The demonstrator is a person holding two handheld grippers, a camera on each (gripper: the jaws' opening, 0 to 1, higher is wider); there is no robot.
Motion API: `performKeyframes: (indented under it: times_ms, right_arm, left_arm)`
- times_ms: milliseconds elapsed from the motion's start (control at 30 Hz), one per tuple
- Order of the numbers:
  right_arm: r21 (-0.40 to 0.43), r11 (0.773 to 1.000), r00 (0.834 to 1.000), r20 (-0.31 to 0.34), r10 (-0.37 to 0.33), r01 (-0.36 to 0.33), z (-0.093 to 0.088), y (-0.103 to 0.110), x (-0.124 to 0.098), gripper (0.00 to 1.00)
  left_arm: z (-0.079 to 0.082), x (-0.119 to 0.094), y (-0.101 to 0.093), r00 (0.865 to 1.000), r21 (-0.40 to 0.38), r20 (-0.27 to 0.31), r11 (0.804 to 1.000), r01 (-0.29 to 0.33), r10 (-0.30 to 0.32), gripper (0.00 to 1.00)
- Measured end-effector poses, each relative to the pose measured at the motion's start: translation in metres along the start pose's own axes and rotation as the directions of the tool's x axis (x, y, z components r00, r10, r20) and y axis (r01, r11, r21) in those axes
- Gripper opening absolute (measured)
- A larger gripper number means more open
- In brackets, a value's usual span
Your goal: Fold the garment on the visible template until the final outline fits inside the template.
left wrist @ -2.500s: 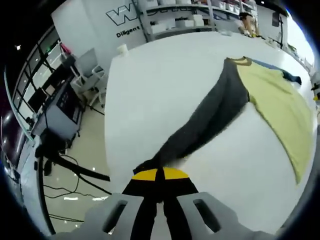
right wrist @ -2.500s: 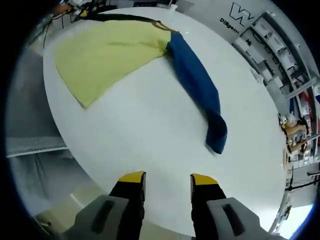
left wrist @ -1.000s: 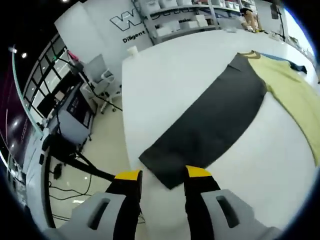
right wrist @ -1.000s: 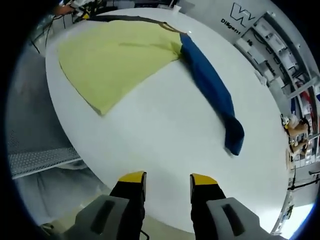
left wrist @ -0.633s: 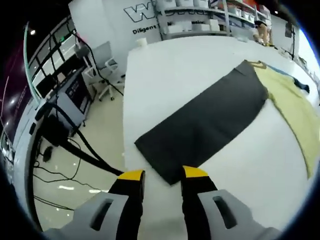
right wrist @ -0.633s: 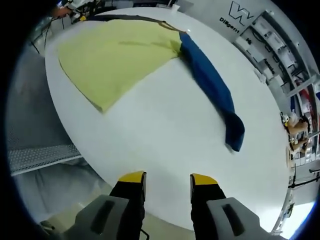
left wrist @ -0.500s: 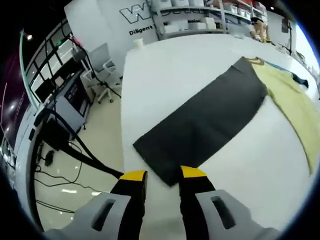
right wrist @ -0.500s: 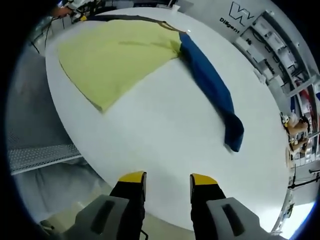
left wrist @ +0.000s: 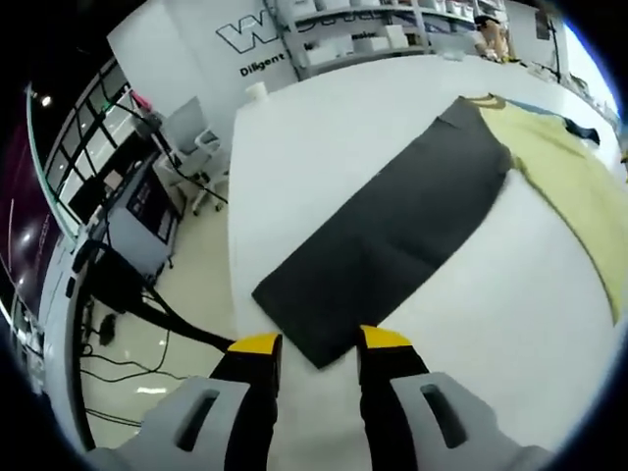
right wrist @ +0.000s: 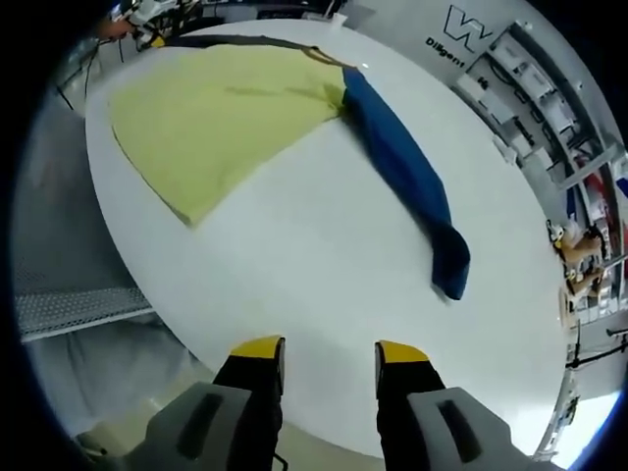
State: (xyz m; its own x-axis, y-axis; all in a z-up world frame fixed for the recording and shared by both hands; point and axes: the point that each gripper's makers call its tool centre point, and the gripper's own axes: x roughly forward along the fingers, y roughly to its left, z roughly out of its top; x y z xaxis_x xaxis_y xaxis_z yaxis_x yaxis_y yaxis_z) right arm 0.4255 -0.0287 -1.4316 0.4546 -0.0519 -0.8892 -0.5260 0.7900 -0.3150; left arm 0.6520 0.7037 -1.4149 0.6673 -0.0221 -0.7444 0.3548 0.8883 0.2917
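Note:
A long-sleeved shirt lies spread on the white table [left wrist: 304, 128]. Its body [right wrist: 221, 113] is pale yellow; one sleeve [left wrist: 388, 235] is dark grey, the other sleeve [right wrist: 407, 186] is blue. In the left gripper view the grey sleeve lies flat, its cuff end just beyond my left gripper [left wrist: 317, 341], which is open and empty. The yellow body [left wrist: 569, 186] runs off to the right there. In the right gripper view my right gripper [right wrist: 319, 349] is open over bare table near the edge, well short of the blue sleeve's folded cuff [right wrist: 449, 270].
Shelving [left wrist: 392, 39] and a wall with lettering stand beyond the table. An office chair [left wrist: 191, 152], a monitor cart [left wrist: 132, 211] and floor cables lie left of the table edge. More shelves [right wrist: 549, 98] and small toy figures [right wrist: 579, 265] show on the right.
2.5 s ago my left gripper was shut on the grey sleeve's cuff; it has let go, and the sleeve now lies flat. The right gripper has barely moved.

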Motion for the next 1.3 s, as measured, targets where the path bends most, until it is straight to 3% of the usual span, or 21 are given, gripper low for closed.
performKeyframes:
  times_ms: [233,533,767,933,1300]
  right_arm:
    - [0.010,1.000,1.000,-0.005,0.000,0.000,-0.005,-0.004,0.001,0.32]
    - [0.015,1.000,1.000,0.007,0.006,-0.006,-0.002,-0.003,0.002,0.35]
    - [0.074,0.997,1.000,0.029,0.009,-0.011,-0.004,-0.008,0.001,0.50]
    - [0.097,0.995,0.999,0.043,0.004,-0.008,-0.007,-0.010,0.000,0.60]
    - [0.117,0.993,0.999,0.051,-0.001,-0.005,-0.009,-0.012,0.001,0.76]
  left_arm:
    - [0.017,-0.009,-0.018,0.997,0.008,0.063,0.999,0.045,-0.046,0.39]
    - [0.039,-0.013,-0.065,0.984,0.013,0.124,0.992,0.126,-0.127,0.47]
    - [0.062,-0.017,-0.087,0.965,0.033,0.188,0.983,0.180,-0.183,0.54]
    - [0.071,-0.023,-0.112,0.939,0.043,0.219,0.964,0.262,-0.265,0.69]
    - [0.084,-0.041,-0.171,0.879,0.128,0.250,0.914,0.386,-0.406,0.87]
